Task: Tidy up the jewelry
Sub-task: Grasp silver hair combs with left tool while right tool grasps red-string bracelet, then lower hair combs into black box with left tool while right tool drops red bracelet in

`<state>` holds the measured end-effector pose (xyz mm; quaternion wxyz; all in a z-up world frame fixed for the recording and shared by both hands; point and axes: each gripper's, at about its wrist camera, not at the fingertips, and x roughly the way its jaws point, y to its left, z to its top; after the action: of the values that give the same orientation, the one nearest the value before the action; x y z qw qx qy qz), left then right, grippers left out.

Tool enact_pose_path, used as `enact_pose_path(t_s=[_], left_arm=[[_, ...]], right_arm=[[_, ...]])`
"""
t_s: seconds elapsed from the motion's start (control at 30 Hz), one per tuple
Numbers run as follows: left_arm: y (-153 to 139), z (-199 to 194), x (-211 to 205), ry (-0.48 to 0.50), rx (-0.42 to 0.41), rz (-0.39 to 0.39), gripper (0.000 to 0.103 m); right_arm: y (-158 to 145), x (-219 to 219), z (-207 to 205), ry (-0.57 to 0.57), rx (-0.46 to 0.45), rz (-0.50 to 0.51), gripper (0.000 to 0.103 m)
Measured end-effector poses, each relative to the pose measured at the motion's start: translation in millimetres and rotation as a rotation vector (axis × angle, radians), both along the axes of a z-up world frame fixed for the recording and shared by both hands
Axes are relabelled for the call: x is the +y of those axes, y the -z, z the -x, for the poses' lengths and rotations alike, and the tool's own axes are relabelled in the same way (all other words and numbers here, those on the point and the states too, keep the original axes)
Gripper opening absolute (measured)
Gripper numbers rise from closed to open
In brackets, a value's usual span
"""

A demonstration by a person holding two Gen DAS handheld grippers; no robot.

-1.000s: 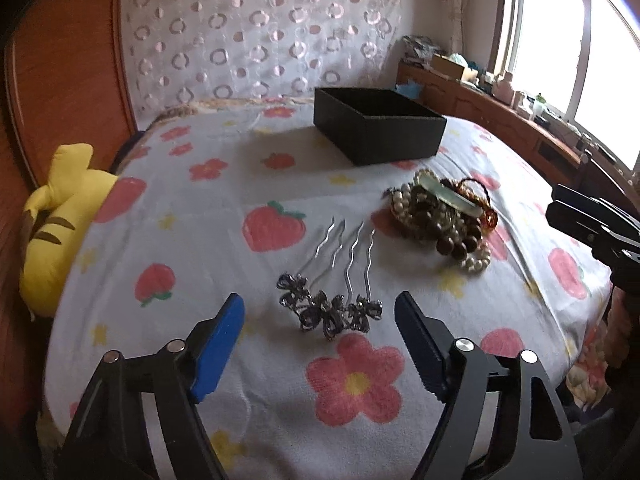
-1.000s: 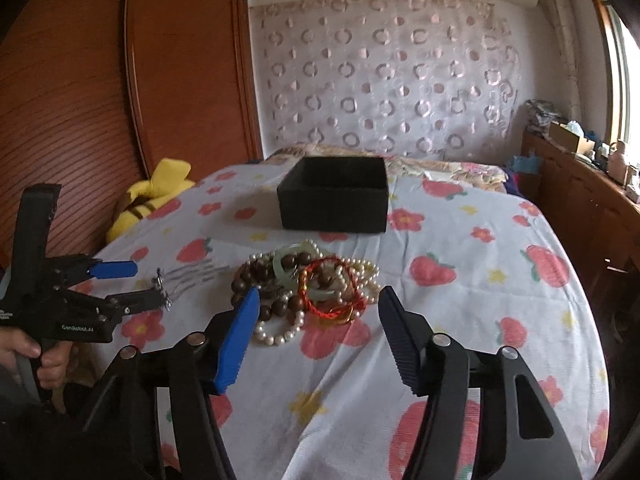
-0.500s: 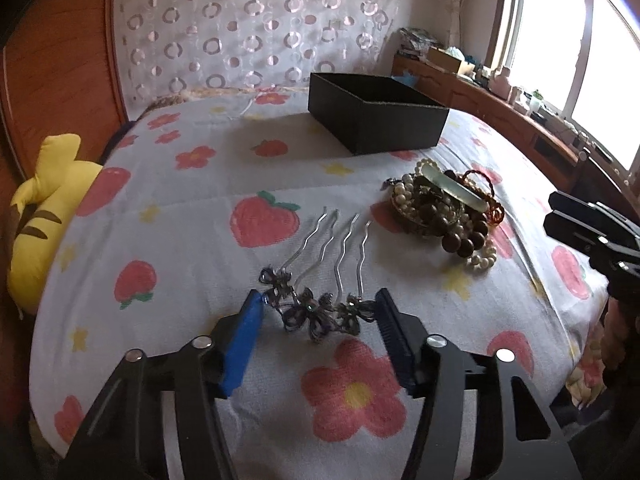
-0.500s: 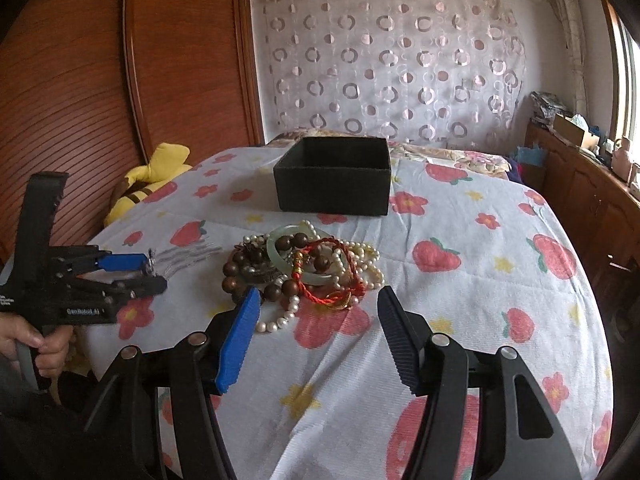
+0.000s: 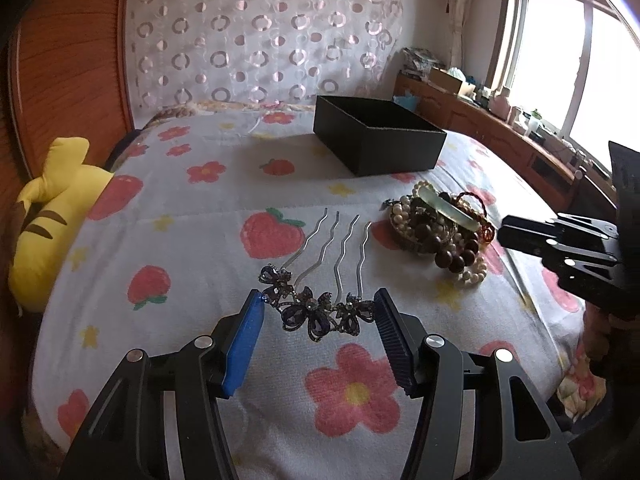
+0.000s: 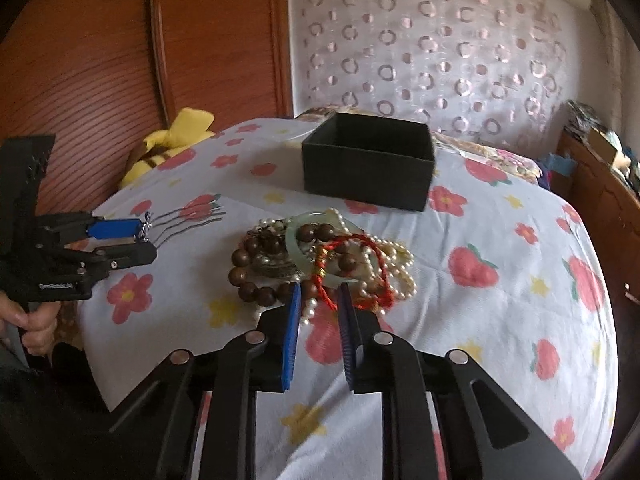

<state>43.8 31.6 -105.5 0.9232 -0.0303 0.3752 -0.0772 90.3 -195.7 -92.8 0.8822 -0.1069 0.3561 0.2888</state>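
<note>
Hairpins [image 5: 320, 280] lie on the bed [image 5: 192, 248], now bracketed by the left hand-held gripper [image 5: 318, 312], narrower yet ungripped; right hand-held gripper [image 6: 319, 304] has narrowed around the red bracelet [image 6: 352, 272], contact unclear.

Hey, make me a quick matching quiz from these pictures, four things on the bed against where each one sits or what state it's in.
Things:
1. hairpins
2. black box
3. jade bangle
4. yellow plush toy

Places or states:
A. at the bed's edge by the wooden panel
B. open, far side of the bed
C. between the left gripper's open fingers
D. on the bead pile

Pairs: 1-C, 2-B, 3-D, 4-A
</note>
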Motion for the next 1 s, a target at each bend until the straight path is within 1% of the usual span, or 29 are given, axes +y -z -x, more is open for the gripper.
enact_pose_path(t_s=[0.13, 0.17, 0.2, 0.23, 0.33, 0.4, 0.6, 0.77, 1.0], left_arm=[[-3.4, 2.9, -1.9, 0.002, -0.010, -0.001, 0.054], [-4.3, 3.2, -2.2, 0.003, -0.012, -0.001, 0.054], [-5.1, 3.8, -2.5, 0.004, -0.015, -0.001, 0.054], [-5.6, 4.1, -2.3, 0.004, -0.017, 0.000, 0.054], [-6.7, 4.2, -2.5, 0.003, -0.017, 0.005, 0.054], [-6.0, 4.4, -2.5, 0.003, -0.019, 0.002, 0.054], [-22.5, 0.8, -7.0, 0.010, -0.052, 0.001, 0.054], [-42.8, -6.9, -16.3, 0.022, -0.094, -0.009, 0.054], [-59.3, -25.1, -18.6, 0.027, -0.125, -0.005, 0.054]], right_arm=[[5.4, 6.1, -6.0, 0.004, -0.004, 0.069, 0.020], [7.8, 6.7, -7.6, 0.005, -0.004, 0.087, 0.018], [9.2, 6.9, -8.2, 0.001, -0.002, 0.095, 0.013], [9.5, 6.2, -9.2, -0.003, 0.000, 0.097, 0.004], [3.2, 1.4, -8.1, -0.014, -0.012, 0.074, 0.004], [-6.0, -1.7, -5.7, -0.017, -0.035, 0.056, 0.003], [-38.9, -8.8, -11.2, -0.014, -0.096, 0.017, 0.003], [-65.5, -8.2, -28.1, -0.018, -0.151, 0.013, 0.003], [-90.8, -3.6, -64.6, -0.014, -0.154, -0.041, 0.003]])
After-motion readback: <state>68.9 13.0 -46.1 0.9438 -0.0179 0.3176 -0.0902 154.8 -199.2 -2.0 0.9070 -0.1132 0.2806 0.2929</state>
